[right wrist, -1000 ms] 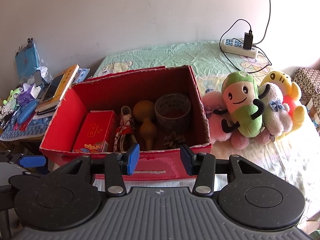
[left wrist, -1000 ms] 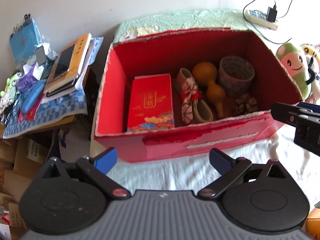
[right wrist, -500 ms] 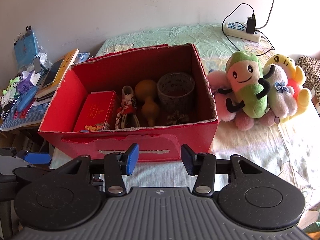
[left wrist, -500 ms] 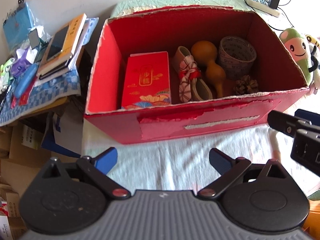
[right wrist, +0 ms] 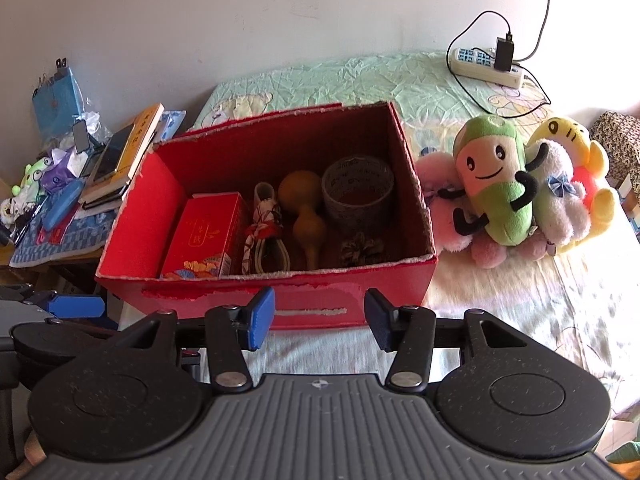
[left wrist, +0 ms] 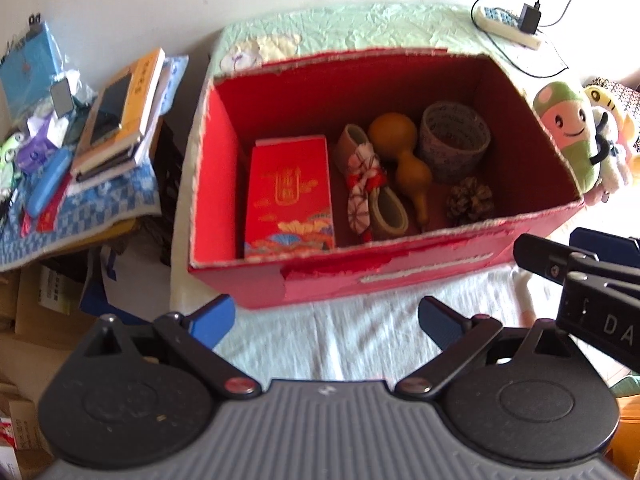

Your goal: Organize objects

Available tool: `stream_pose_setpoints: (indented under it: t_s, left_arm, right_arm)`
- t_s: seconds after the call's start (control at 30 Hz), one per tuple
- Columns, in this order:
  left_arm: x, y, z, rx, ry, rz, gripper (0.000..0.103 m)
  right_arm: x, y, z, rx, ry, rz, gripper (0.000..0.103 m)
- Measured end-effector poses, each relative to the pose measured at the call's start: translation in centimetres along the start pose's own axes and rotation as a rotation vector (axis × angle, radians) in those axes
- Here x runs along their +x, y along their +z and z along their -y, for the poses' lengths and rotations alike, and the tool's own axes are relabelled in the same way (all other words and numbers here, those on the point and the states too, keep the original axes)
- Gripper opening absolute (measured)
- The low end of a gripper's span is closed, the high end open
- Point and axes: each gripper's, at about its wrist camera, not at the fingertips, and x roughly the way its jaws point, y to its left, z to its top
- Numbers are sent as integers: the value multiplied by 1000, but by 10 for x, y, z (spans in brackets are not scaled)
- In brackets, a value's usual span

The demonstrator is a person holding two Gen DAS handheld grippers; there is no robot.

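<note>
A red cardboard box (left wrist: 400, 276) (right wrist: 280, 308) stands open on the bed. Inside lie a red packet box (left wrist: 290, 196) (right wrist: 206, 236), a cloth-wrapped sandal (left wrist: 370, 184) (right wrist: 266, 226), a brown gourd (left wrist: 404, 160) (right wrist: 302, 212), a grey patterned cup (left wrist: 454, 142) (right wrist: 358, 190) and a pine cone (left wrist: 470, 200) (right wrist: 362, 248). My left gripper (left wrist: 326, 318) is open and empty in front of the box. My right gripper (right wrist: 320, 316) is open and empty, close to the box's front wall; it also shows in the left wrist view (left wrist: 580, 264).
Plush toys (right wrist: 516, 192) (left wrist: 572, 140) lie right of the box. A side table (left wrist: 100, 204) on the left holds books (left wrist: 120, 108), a phone and small items. A power strip (right wrist: 486, 66) with cable lies at the back of the bed. Cardboard boxes sit below left.
Both grippers have shifted slightly relative to the box; the left wrist view is now a little closer and more to the right. Both stay open and empty.
</note>
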Motion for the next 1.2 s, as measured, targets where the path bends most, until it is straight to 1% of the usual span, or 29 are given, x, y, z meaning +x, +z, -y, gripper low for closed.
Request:
stream_pose_setpoints:
  t_s: [0.1, 0.27, 0.43, 0.6, 0.8, 1.0, 1.2]
  left_arm:
    - [-7, 4, 1, 13, -10, 22, 98]
    - [-9, 14, 0, 23, 4, 59, 99]
    - [-5, 23, -1, 26, 33, 88, 99]
    - [3, 31, 0, 30, 61, 107, 99]
    - [19, 41, 0, 16, 91, 129, 99]
    - [35, 50, 1, -4, 121, 129, 99]
    - [49, 56, 4, -20, 121, 130, 99]
  right_arm:
    - [-5, 5, -1, 0, 0, 16, 53]
    - [-8, 13, -4, -12, -13, 54, 53]
    - [-6, 20, -3, -11, -32, 94, 53]
    - [0, 27, 2, 13, -35, 111, 53]
    - [14, 35, 4, 0, -26, 113, 53]
    - [28, 46, 12, -16, -10, 113, 53]
    - [42, 51, 20, -20, 6, 93, 53]
